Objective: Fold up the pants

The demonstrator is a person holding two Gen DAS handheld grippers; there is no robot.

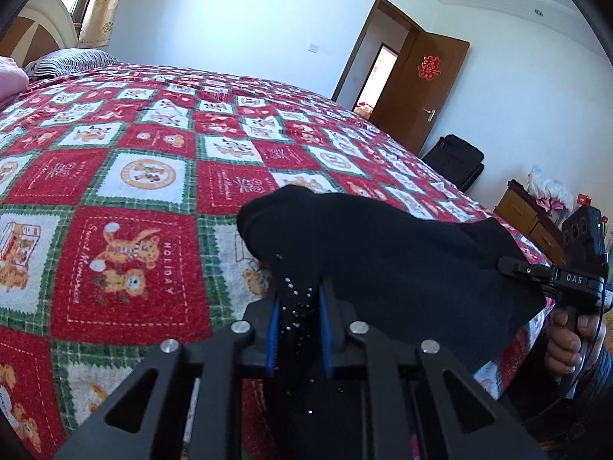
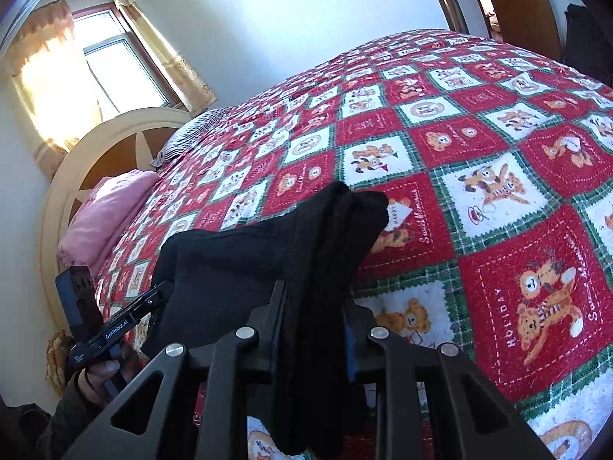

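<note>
My left tool point(image 1: 299, 299) was closed on a bunched edge of the black pants point(image 1: 383, 253), its blue pads point(image 1: 272, 329) pinching cloth dotted with small studs. My right tool point(image 2: 314, 306) was likewise clamped on a thick gather of the same garment, the fabric filling the gap between its fingers. I judged I was holding two points of one edge so the span between them would stay taut and level. Beyond both tools the cloth stood up in a loose hump and draped toward the other tool, lifted off the bed point(image 1: 134, 191) instead of lying flat. Ahead and below lay the red checked bear blanket point(image 2: 498, 230), a broad flat place to lay the fold. Farther off, past the right tool, sat a pink pillow point(image 2: 103, 214) by the headboard point(image 2: 115, 142).
</note>
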